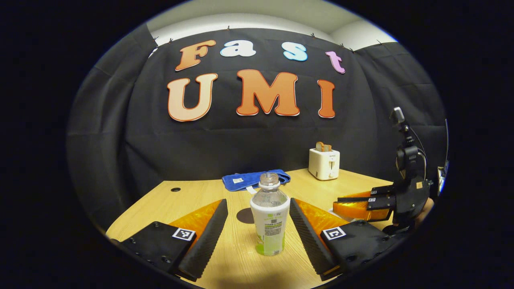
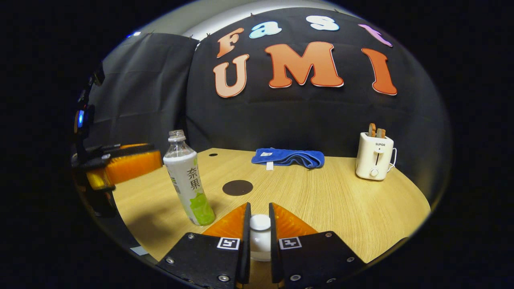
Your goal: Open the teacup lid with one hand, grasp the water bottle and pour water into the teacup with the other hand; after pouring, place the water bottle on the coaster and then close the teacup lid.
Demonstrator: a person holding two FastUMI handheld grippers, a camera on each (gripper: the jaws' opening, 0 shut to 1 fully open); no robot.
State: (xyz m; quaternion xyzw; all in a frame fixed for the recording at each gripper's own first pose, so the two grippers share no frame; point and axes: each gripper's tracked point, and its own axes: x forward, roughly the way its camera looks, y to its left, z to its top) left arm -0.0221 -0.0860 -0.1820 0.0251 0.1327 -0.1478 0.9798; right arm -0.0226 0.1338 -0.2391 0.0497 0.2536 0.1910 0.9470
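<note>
Each tool (image 1: 259, 228) carries black screwed plates with square black-and-white markers.

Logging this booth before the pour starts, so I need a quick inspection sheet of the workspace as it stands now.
Surface: wooden table, bare wood, no spills seen.
Job's things: water bottle upright, uncapped; dark round coaster behind it, bare; white lid knob between the right fingers, cup body hidden.
Clutter: folded blue towel; white toaster with toast.
Grippers: left gripper open, straddling the bottle without touching; right gripper shut on the knob.
Cables: cord at the toaster.
Surroundings: black cloth wall.
</note>
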